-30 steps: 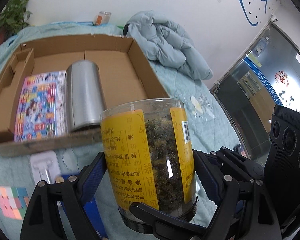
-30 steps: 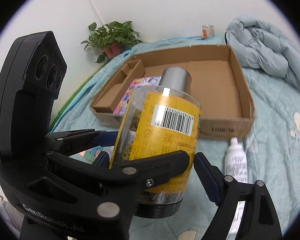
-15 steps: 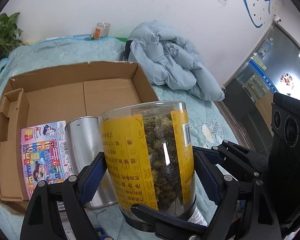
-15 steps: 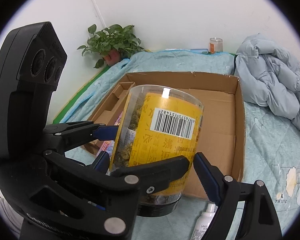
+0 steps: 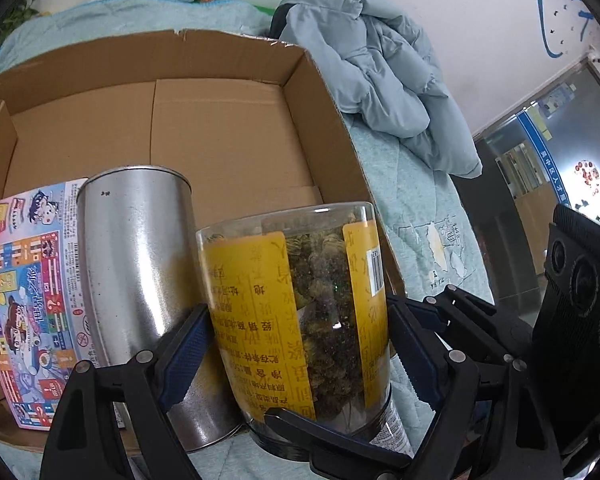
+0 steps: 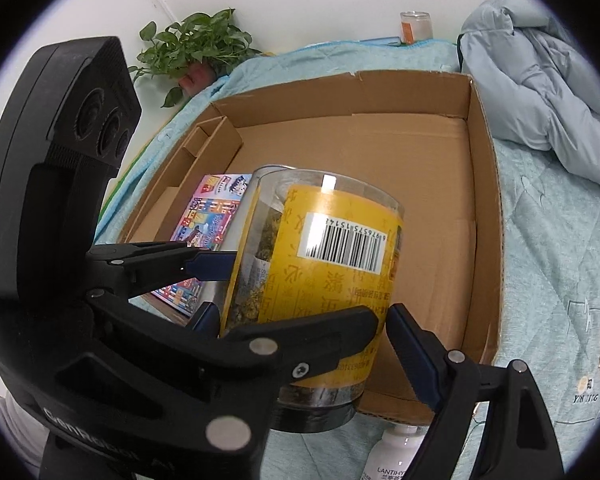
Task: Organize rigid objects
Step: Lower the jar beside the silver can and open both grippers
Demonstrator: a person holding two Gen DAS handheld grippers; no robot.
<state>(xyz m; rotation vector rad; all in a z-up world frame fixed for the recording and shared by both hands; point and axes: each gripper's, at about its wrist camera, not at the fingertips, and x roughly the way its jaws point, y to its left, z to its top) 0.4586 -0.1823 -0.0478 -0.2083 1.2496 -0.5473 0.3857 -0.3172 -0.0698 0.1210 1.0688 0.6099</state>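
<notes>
Left wrist: both hand-held grippers clamp jar.

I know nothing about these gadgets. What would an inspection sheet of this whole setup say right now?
Surface: light blue quilted bedspread, printed and stained at the right.
Job's things: clear jar with yellow label, full of dried flowers, carried upside down over the near wall of the cardboard box; metal can and colourful booklet lie inside the box.
Clutter: white bottle on the bedspread; candle jar at the far wall.
Grippers: left gripper and right gripper both clamp the jar, jaws wide.
Cables: nothing seen.
Surroundings: potted plant, crumpled grey jacket, glass door.
</notes>
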